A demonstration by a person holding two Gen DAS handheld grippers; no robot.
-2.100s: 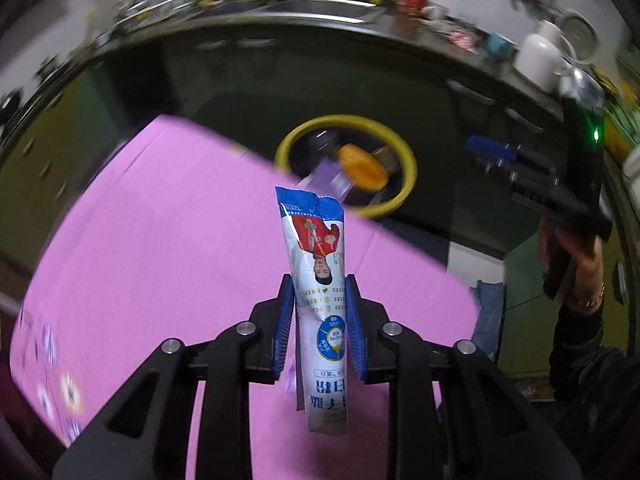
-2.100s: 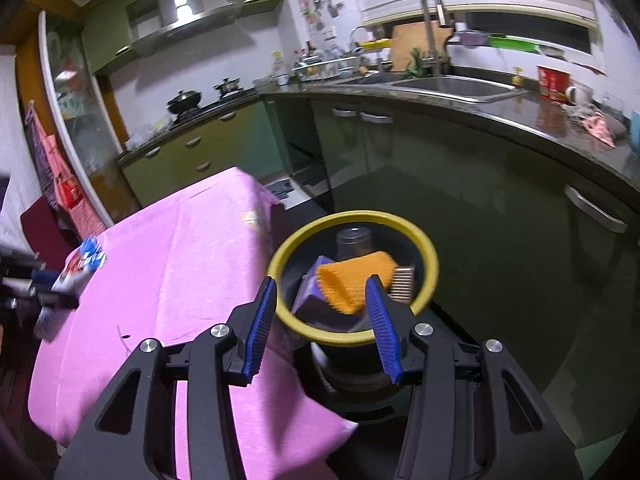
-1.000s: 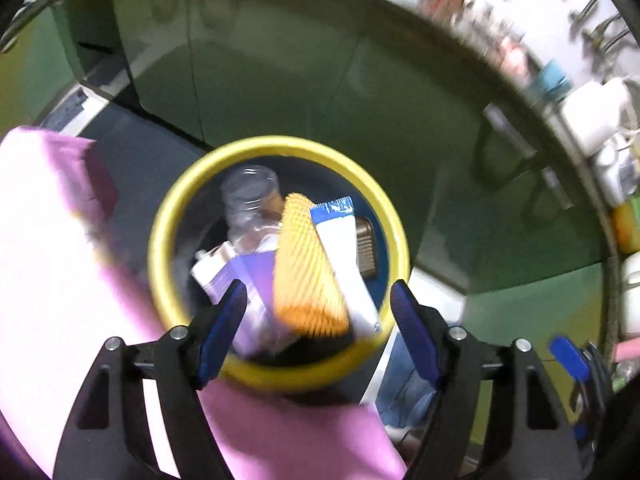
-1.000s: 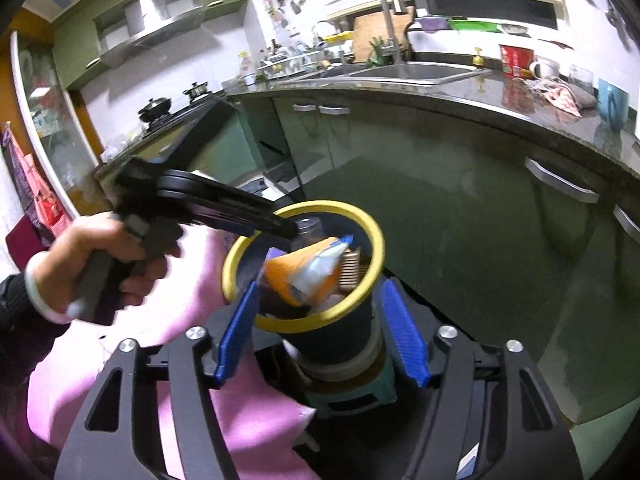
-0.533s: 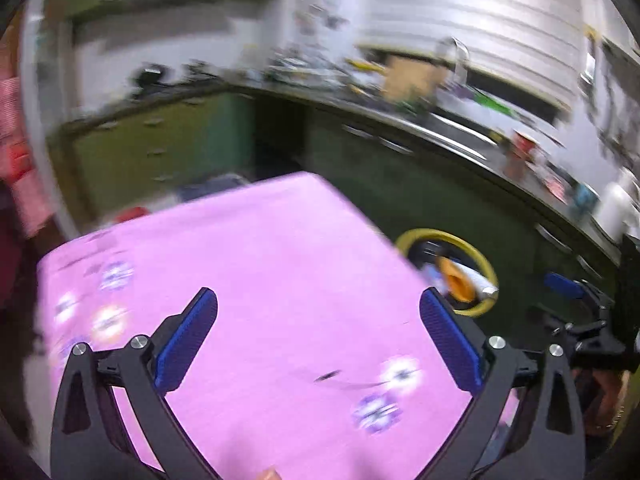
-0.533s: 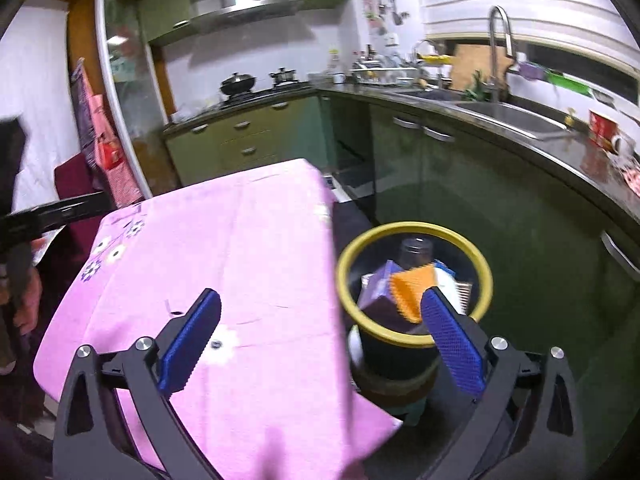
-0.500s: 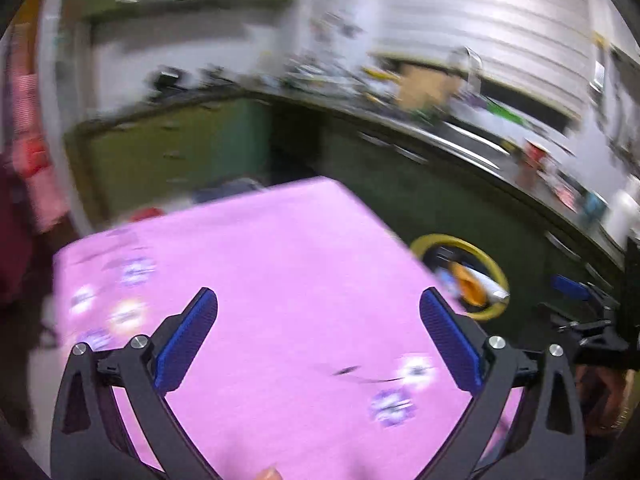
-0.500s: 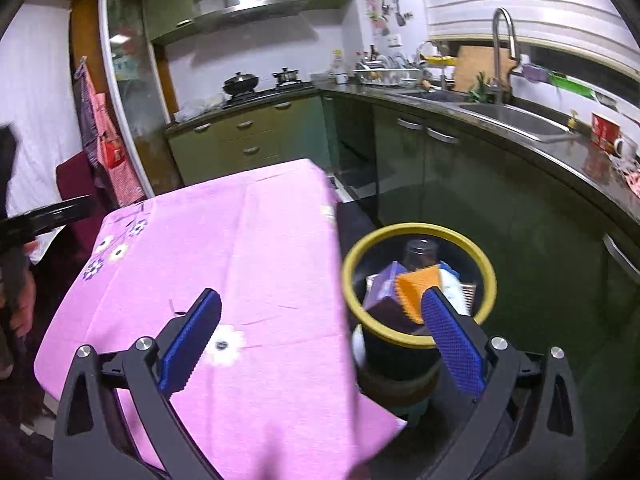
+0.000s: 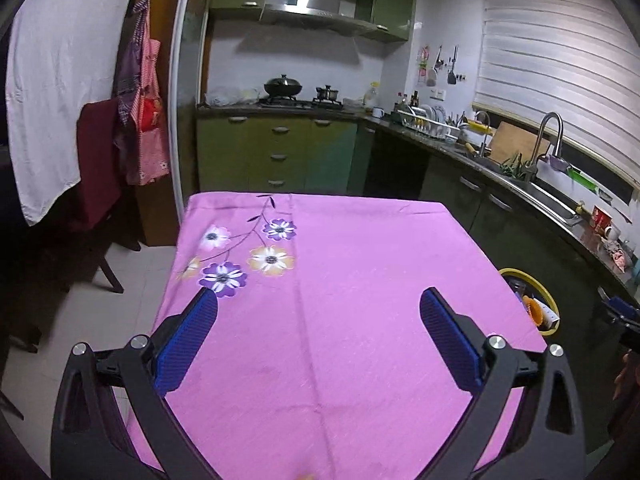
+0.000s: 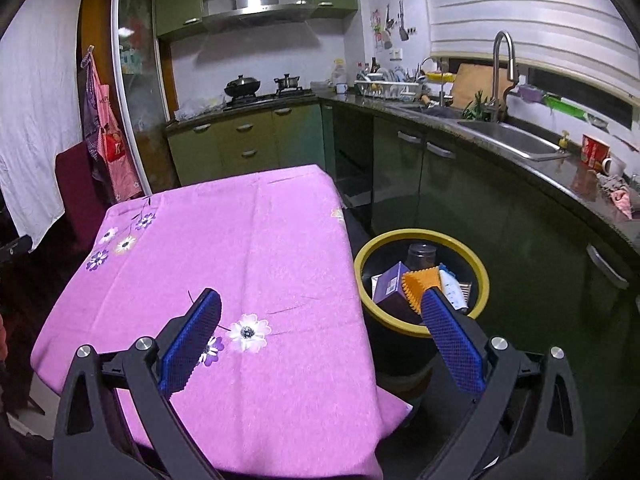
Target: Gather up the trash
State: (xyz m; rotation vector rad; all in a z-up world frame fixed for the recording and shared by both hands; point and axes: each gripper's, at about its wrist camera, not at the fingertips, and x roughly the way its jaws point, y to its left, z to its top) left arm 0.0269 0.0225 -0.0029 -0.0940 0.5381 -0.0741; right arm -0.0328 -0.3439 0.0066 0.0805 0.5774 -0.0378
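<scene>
Fingers on the left gripper and the right gripper are sitting spread wide, gripping nothing. Trash is lying in the yellow-rimmed bin beside the counter. Cloth is showing no litter; collecting is looking done.

Before you stands the table under its pink flowered cloth, and just beside its right edge, on the floor, the yellow-rimmed black trash bin. In that bin lie an orange ridged wrapper, a purple carton to its left, a white pouch to its right and a clear plastic bottle behind. Behind the table and along your right runs the green cabinet counter, with the steel sink set in its right stretch.
</scene>
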